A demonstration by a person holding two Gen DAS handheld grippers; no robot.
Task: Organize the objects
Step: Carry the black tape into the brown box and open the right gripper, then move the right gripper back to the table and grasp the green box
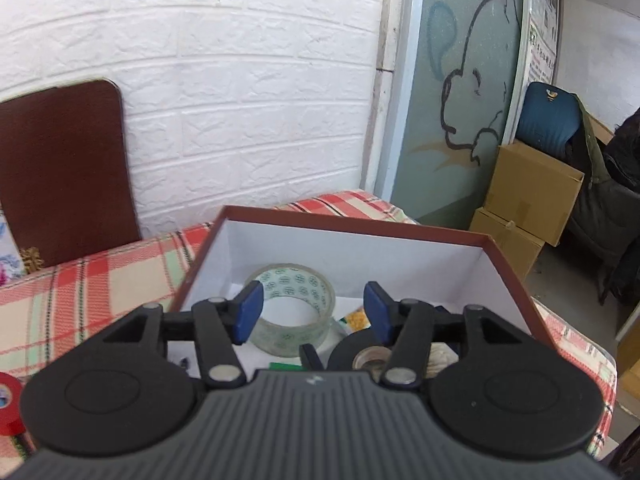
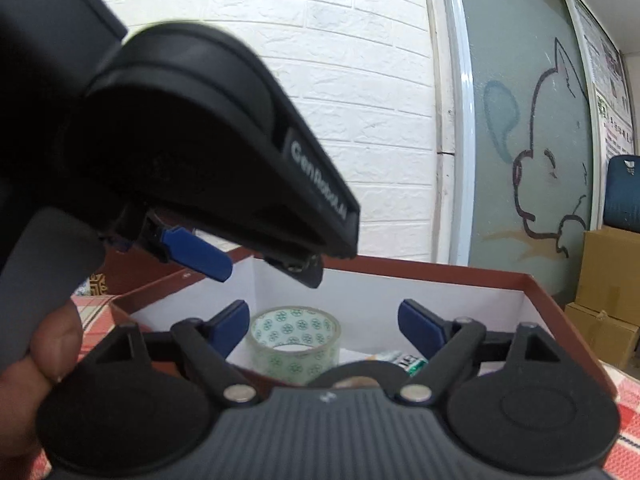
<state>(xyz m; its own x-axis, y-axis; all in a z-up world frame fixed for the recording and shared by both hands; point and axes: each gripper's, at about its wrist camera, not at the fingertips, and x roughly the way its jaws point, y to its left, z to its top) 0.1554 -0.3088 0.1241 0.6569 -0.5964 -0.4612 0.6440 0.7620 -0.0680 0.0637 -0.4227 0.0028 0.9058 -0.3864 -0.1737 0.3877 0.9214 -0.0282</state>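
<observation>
A red-brown box [image 1: 360, 225] with a white inside stands on the checked tablecloth. In it a clear tape roll [image 1: 296, 312] with a green print stands upright beside a black tape roll [image 1: 352, 348] and some small packets. My left gripper [image 1: 314, 314] hovers open over the box's near side, with nothing between its blue pads. In the right wrist view the left gripper [image 2: 268, 276] hangs over the box's left part, and my right gripper [image 2: 326, 326] stands open at the near rim, empty. The clear tape roll [image 2: 298, 344] shows beyond it. A red tape roll [image 1: 8, 400] lies outside the box, at the left.
A brown board [image 1: 60, 176] leans on the white brick wall behind the table. Stacked cardboard boxes [image 1: 532, 200] and a blue chair [image 1: 548, 120] stand on the floor to the right. A thumb [image 2: 52, 344] of the hand that holds the left gripper shows at the left edge.
</observation>
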